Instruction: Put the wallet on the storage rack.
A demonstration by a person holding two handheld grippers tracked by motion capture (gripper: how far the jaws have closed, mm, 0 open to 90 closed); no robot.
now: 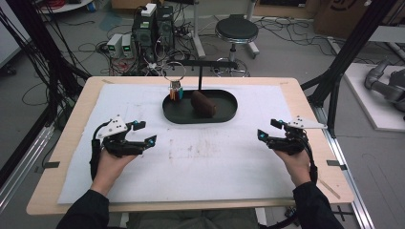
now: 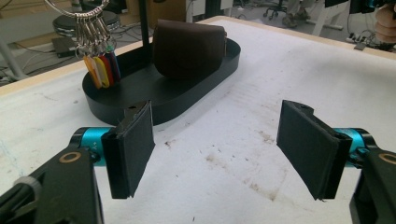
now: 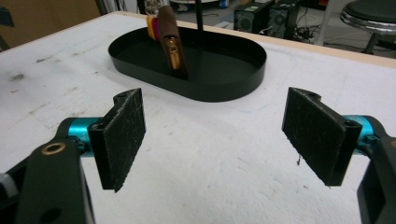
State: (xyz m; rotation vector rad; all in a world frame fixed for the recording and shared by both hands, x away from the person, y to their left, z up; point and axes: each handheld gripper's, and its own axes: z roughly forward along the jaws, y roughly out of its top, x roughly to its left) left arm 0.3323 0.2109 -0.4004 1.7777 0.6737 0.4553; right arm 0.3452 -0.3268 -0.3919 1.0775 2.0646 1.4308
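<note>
- Resting low over the white mat (image 1: 200,162) on the worktop (image 1: 71,143): left tongs (image 1: 141,133) at the left side, right tongs (image 1: 267,130) at the right side, each held in a hand coming in from the near edge.
- Left tongs standing spread, nothing between the black pads (image 2: 130,149); same in the left gripper view (image 2: 217,149), bare stained mat showing in the gap.
- Right tongs standing spread too, pinching nothing; right gripper view (image 3: 215,144) showing both pads (image 3: 122,136) wide apart over the mat.
- Sitting at the far middle of the mat, well apart from both tongs: black oval tray (image 1: 224,114).
- Lying inside the tray, near its middle: brown leather pouch (image 1: 203,103), gold clasp facing the right gripper view (image 3: 172,44).
- Rising from the tray just beside the pouch: thin black post (image 1: 199,78) carrying a crossbar.
- Hanging at the tray's left end: metal key ring (image 1: 174,72) carrying coloured tags (image 2: 102,70), yellow, red, and a darker one.
- Standing on the floor beyond the worktop: round stool (image 1: 236,29) and computer boxes (image 1: 153,28) among cables.
</note>
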